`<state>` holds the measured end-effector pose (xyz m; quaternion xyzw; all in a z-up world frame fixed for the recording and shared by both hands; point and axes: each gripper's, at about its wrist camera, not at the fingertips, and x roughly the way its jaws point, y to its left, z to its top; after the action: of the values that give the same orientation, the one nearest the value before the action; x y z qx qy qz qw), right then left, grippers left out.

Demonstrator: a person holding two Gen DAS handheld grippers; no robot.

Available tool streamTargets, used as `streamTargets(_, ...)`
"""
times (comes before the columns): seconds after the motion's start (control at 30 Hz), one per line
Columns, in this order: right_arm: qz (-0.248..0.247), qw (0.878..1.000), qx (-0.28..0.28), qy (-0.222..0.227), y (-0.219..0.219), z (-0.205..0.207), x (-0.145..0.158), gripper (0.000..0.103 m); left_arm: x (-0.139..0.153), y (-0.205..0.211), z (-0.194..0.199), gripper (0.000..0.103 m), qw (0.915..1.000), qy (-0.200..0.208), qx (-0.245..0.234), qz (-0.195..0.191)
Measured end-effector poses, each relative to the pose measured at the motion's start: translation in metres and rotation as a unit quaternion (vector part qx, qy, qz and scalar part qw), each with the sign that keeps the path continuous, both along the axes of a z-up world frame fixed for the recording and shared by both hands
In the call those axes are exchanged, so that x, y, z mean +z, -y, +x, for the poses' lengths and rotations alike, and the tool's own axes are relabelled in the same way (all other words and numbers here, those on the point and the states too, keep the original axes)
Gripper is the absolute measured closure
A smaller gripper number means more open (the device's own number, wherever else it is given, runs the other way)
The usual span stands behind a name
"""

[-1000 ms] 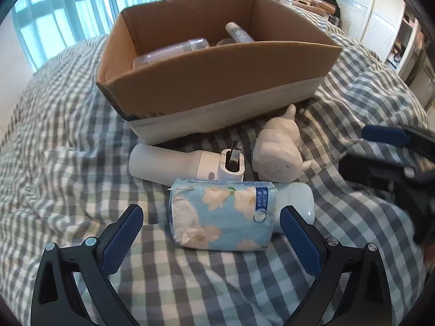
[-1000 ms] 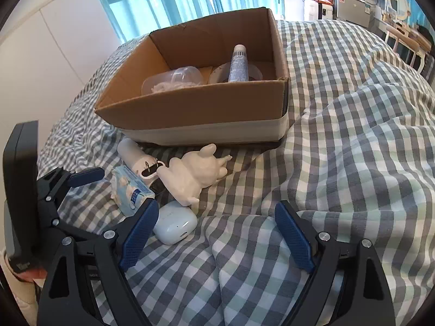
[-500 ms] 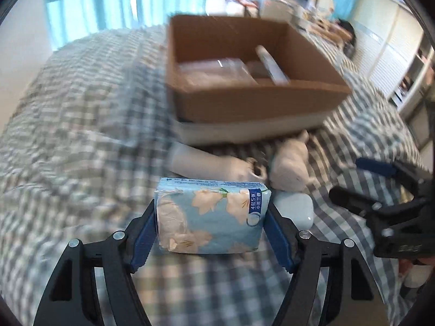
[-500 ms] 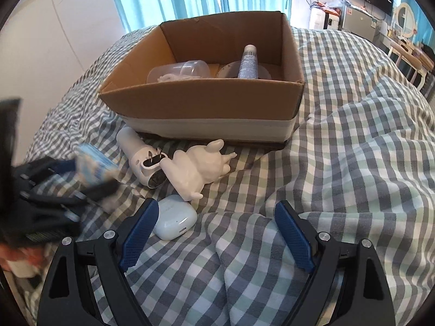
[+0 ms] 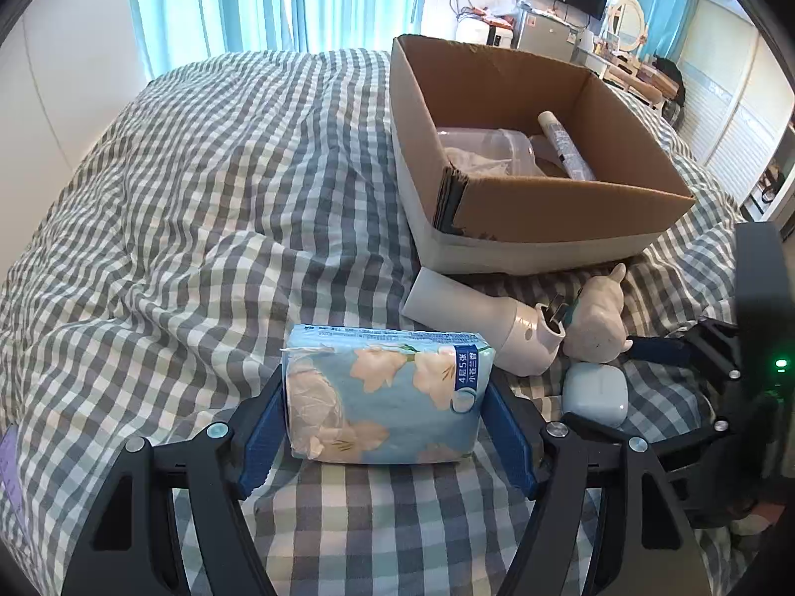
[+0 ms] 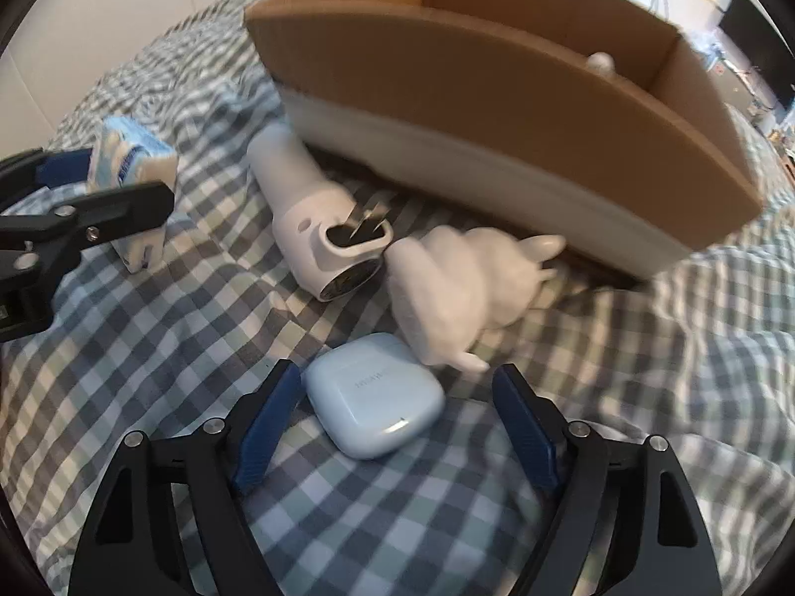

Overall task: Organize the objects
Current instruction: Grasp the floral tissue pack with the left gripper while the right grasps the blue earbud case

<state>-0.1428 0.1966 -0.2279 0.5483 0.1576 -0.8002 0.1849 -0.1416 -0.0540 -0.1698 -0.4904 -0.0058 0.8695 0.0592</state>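
Observation:
My left gripper (image 5: 385, 424) is shut on a blue floral tissue pack (image 5: 382, 397) and holds it over the checked bedspread; the pack also shows in the right wrist view (image 6: 131, 156). My right gripper (image 6: 397, 427) is open and low over a pale blue earbud case (image 6: 375, 400), which lies between its fingers; the case also shows in the left wrist view (image 5: 594, 392). A white handheld device (image 6: 308, 218) and a white animal figurine (image 6: 462, 283) lie in front of the cardboard box (image 6: 497, 94).
The box (image 5: 566, 218) holds a clear plastic container (image 5: 477, 149) and a tube (image 5: 566, 144). The bed's checked cover (image 5: 198, 198) stretches left of the box. Furniture and curtains stand beyond the bed.
My left gripper closed on the tissue pack and carried it left, away from the other items. My right gripper moved down and forward to straddle the earbud case.

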Motion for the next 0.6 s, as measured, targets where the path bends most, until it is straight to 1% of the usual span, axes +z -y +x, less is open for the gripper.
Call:
streamTargets(0.17, 0.004, 1.0, 0.004, 0.018, 0.006, -0.004, -0.013, 0.036, -0.006, 0.0, -0.001, 0.029, 1.0, 0.008, -0.001, 0.004)
streamTargets(0.2, 0.005, 1.0, 0.005, 0.019, 0.006, -0.003, -0.014, 0.039, -0.007, 0.001, -0.001, 0.028, 0.9999, 0.009, 0.0, 0.006)
streamTargets(0.23, 0.005, 1.0, 0.007, 0.018, 0.007, -0.002, -0.013, 0.044, -0.008, 0.001, -0.001, 0.028, 0.9999, 0.01, 0.0, 0.006)
streamTargets(0.27, 0.004, 1.0, 0.011, 0.017, 0.008, 0.0, -0.012, 0.046, -0.008, 0.002, -0.001, 0.028, 0.9999, 0.01, 0.0, 0.007)
streamTargets(0.4, 0.015, 1.0, 0.015, 0.002, 0.009, 0.008, -0.008, 0.046, -0.006, 0.002, 0.002, 0.028, 0.9999, 0.007, 0.0, 0.008)
streamTargets(0.6, 0.011, 1.0, 0.013, -0.02, 0.004, 0.022, 0.008, 0.046, 0.003, -0.002, 0.013, 0.028, 1.0, -0.007, 0.004, 0.001)
